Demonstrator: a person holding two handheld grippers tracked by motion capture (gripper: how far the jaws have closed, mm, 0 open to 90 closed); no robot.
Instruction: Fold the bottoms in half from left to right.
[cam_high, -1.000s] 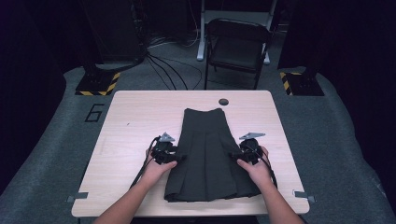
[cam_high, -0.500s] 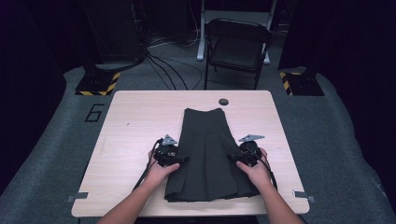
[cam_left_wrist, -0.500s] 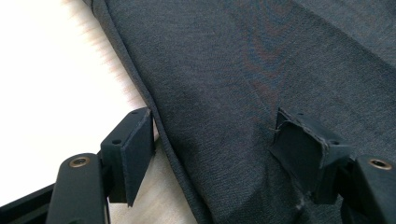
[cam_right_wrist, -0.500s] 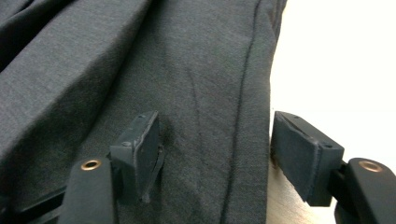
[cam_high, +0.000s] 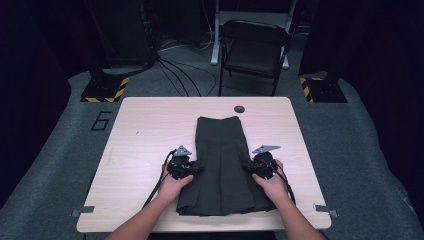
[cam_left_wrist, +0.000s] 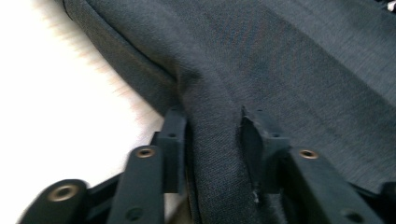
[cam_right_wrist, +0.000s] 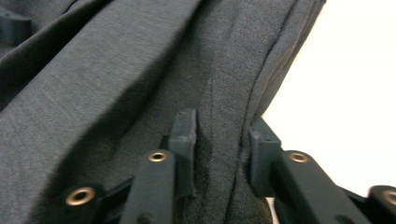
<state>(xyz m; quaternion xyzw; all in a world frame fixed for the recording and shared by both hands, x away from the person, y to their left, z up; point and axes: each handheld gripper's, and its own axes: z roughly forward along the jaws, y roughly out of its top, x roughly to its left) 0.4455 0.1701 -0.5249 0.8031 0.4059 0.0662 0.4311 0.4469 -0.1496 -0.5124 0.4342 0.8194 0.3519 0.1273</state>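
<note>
A dark grey pleated skirt (cam_high: 222, 160) lies flat on the light wooden table (cam_high: 150, 130), waistband at the far end. My left gripper (cam_high: 192, 169) is at the skirt's left edge and my right gripper (cam_high: 250, 167) at its right edge, both about mid-length. In the left gripper view a raised fold of skirt (cam_left_wrist: 280, 56) runs between the jaws of that gripper (cam_left_wrist: 212, 135), which have just been closing onto it. The right gripper (cam_right_wrist: 222, 135) likewise has its jaws just closed on the skirt's (cam_right_wrist: 116, 70) layered edge.
A small dark round grommet (cam_high: 239, 109) sits in the table near its far edge, beyond the waistband. A black folding chair (cam_high: 255, 50) stands behind the table. Bare tabletop lies on both sides of the skirt.
Both hands stay at the skirt's two sides. The left gripper has edged slightly inward onto the fabric's edge; the skirt itself has not shifted.
</note>
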